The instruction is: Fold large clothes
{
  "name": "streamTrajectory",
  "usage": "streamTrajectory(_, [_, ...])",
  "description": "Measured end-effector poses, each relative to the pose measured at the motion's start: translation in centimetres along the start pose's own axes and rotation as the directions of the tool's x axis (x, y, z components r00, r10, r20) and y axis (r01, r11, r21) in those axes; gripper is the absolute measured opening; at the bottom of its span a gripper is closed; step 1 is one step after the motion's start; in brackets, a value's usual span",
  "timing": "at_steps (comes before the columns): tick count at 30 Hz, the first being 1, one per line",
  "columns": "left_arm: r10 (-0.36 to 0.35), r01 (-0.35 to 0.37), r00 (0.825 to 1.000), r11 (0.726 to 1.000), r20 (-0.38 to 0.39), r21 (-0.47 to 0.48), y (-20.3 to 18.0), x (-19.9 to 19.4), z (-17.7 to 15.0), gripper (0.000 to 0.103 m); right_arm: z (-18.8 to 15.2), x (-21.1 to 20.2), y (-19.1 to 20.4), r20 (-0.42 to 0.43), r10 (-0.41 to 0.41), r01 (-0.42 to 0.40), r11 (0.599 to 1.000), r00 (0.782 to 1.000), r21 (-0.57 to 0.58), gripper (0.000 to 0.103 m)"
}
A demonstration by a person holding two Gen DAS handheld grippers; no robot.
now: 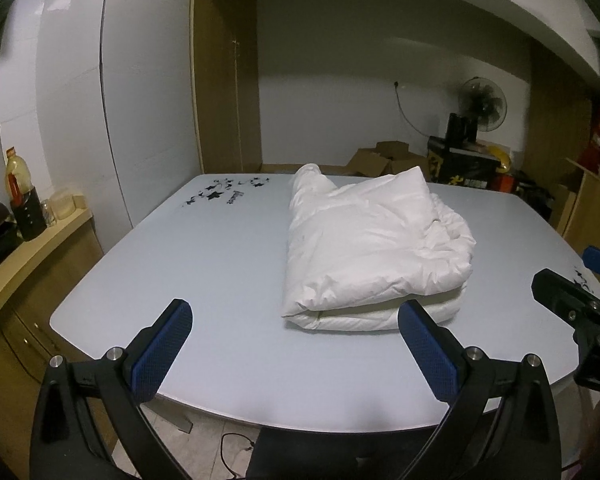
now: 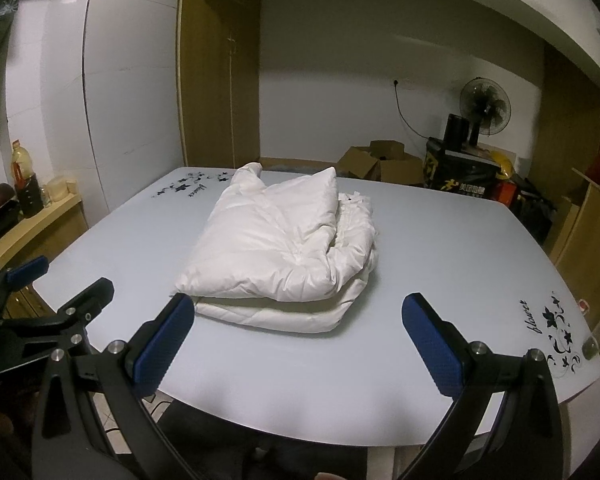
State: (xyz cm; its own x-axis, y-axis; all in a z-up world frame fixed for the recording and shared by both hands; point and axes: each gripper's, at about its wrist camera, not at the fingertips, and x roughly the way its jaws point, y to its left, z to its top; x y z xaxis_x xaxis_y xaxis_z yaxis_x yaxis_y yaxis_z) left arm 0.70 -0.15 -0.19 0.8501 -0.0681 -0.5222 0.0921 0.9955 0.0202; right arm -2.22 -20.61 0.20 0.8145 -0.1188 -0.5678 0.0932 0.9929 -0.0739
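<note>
A white padded garment lies folded in a thick bundle on the pale grey table. It also shows in the right wrist view. My left gripper is open and empty, held above the table's near edge, its right pad just in front of the bundle's near edge. My right gripper is open and empty, with the bundle's near edge between and beyond its pads. The right gripper also shows at the right edge of the left wrist view. The left gripper shows at the left of the right wrist view.
A side counter on the left holds a bottle and jars. A small plastic cup stands at the table's right corner. Cardboard boxes, a fan and clutter lie behind the table.
</note>
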Motion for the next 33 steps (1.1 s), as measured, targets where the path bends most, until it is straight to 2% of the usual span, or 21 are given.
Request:
streamTrajectory(21, [0.002,-0.002,1.000,1.000,-0.013,-0.004,-0.08,0.20,-0.28,0.103,-0.33,0.09,0.43,-0.010,-0.003,0.003,1.000,1.000,-0.021,0.103])
streamTrajectory(25, [0.004,-0.004,1.000,1.000,-0.014,-0.006,-0.15,0.15,-0.32,0.103,-0.39,0.09,0.27,-0.010,0.008,-0.009,1.000,1.000,-0.006,0.103])
streamTrajectory(33, [0.005,-0.005,1.000,1.000,-0.016,-0.007,-0.21,0.12,-0.33,0.103,-0.38,-0.04,-0.49,-0.004,0.090,-0.090,0.995,0.996,0.029,0.103])
